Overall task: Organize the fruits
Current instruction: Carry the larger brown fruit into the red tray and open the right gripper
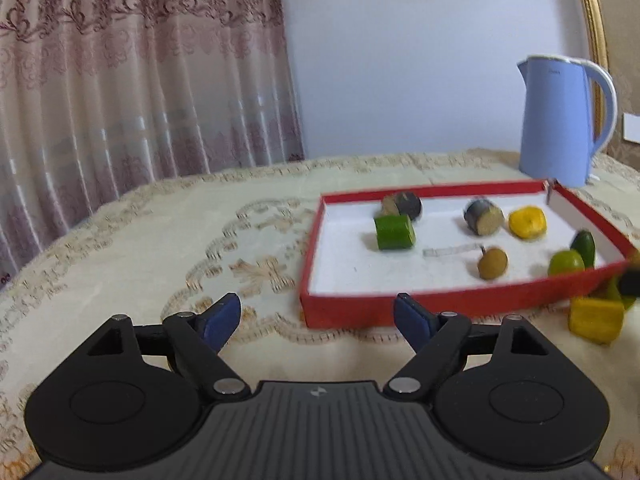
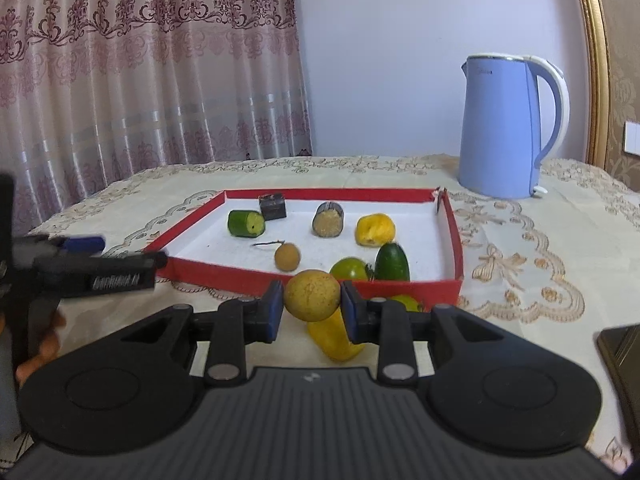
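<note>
Right gripper (image 2: 312, 305) clamped on a round yellow-brown fruit (image 2: 312, 295), pads on its 9 and 3 o'clock sides, held above the cloth. Red tray (image 2: 452, 236) lies straight ahead at 12 o'clock, just past the fruit. Left gripper (image 1: 317, 317) wide, holding nothing, tray at its 1 o'clock. Right hand nearer for the drop.

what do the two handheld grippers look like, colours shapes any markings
Both are matte black plastic. The left gripper and the right gripper each have a ribbed grey-black centre plate with a small pale logo, two round housings at the sides, linkage arms with silver pivot pins, and blue pads on the fingers. Seen side-on in the right wrist view, the left gripper shows white lettering, too blurred to read.
</note>
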